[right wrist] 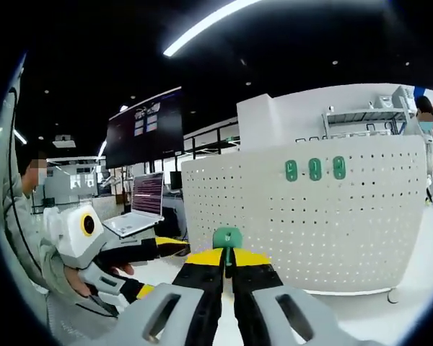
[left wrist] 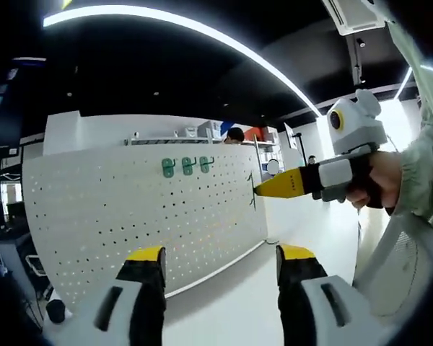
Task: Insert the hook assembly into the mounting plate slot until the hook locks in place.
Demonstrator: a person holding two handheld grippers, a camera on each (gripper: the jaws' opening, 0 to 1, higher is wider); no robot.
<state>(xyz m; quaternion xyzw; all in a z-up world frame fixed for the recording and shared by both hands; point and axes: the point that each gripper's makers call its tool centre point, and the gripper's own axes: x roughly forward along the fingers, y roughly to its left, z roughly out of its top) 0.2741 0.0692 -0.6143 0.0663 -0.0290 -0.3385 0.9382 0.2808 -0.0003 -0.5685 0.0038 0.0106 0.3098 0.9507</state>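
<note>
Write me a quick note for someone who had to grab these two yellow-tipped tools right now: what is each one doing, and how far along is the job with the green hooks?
Right gripper: shut on a green hook, held up facing the white pegboard, not yet touching it.
Left gripper: open, holding nothing, pointed at the pegboard from the side.
Board: stands upright on the white table. Three green hooks already sit in a row near its top edge.
Done: those three look mounted.
Left: bring the held hook to the board, push it into a slot until it locks, probably beside the row.
</note>
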